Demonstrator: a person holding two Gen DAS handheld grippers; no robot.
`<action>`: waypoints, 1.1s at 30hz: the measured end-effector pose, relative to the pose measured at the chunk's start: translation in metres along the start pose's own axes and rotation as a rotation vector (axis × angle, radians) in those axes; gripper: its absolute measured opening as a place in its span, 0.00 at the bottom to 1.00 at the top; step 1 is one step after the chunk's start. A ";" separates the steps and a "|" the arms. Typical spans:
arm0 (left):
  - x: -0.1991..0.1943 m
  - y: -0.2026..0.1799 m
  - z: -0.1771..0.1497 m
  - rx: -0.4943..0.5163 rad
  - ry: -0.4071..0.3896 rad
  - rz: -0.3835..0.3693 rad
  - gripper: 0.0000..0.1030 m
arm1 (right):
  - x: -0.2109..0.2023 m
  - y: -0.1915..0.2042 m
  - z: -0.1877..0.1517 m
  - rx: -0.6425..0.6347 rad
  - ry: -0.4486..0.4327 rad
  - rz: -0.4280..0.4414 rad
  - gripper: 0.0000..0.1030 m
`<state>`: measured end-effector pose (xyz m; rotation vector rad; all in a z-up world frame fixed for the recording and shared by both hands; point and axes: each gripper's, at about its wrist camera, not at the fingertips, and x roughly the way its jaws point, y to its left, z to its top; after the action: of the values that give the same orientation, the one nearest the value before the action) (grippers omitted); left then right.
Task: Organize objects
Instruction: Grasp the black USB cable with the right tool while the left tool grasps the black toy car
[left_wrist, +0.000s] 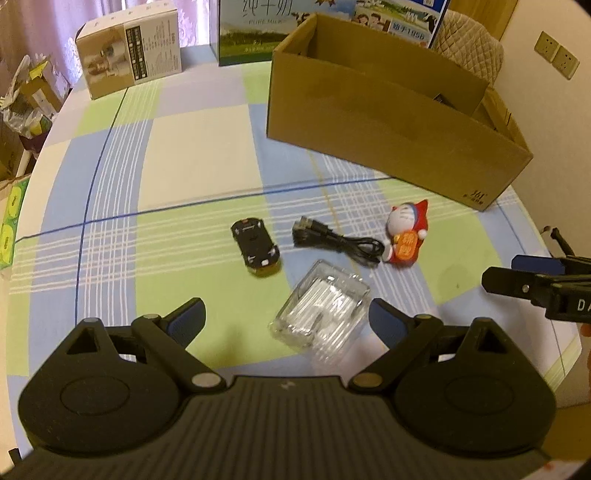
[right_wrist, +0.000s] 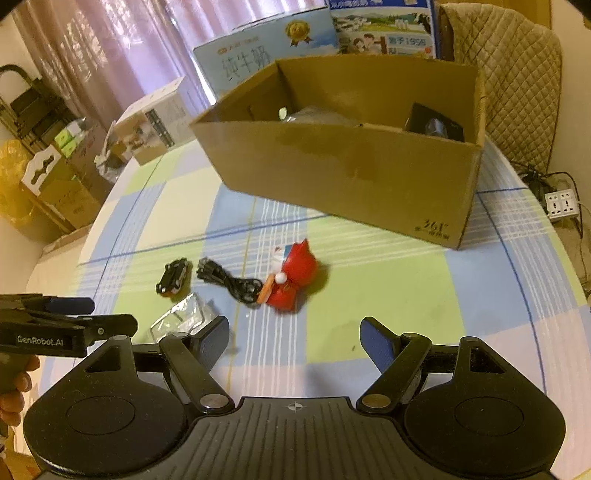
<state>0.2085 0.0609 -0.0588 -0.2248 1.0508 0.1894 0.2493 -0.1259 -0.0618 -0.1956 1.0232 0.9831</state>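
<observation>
The clear plastic case (left_wrist: 320, 314) lay between the left gripper's (left_wrist: 287, 319) spread, empty jaws, with the toy car (left_wrist: 255, 246), USB cable (left_wrist: 332, 242) and Doraemon figure (right_wrist: 291, 277) just beyond. The right gripper (right_wrist: 294, 339) was spread and empty too. Best centre the case squarely before closing, then carry it to the cardboard box (right_wrist: 343, 170).

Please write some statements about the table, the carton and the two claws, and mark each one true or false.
1. The toy car lies inside the cardboard box. False: it lies on the checked tablecloth.
2. Both claws are open and hold nothing. True: left claw, right claw.
3. The black USB cable lies between the car and the Doraemon figurine. True.
4. The clear plastic case stands on the box. False: it lies on the cloth near the left claw.
</observation>
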 end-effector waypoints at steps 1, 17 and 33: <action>0.001 0.002 -0.001 0.000 0.004 0.003 0.91 | 0.001 0.002 -0.001 -0.004 0.004 0.002 0.73; 0.005 0.031 0.003 -0.057 -0.001 0.035 0.90 | 0.034 0.051 0.012 -0.224 -0.014 0.052 0.72; 0.029 0.058 0.016 -0.116 0.023 0.060 0.90 | 0.111 0.072 0.034 -0.473 0.077 0.116 0.35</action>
<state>0.2211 0.1220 -0.0817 -0.3006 1.0714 0.3028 0.2329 0.0012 -0.1098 -0.5732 0.8650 1.3238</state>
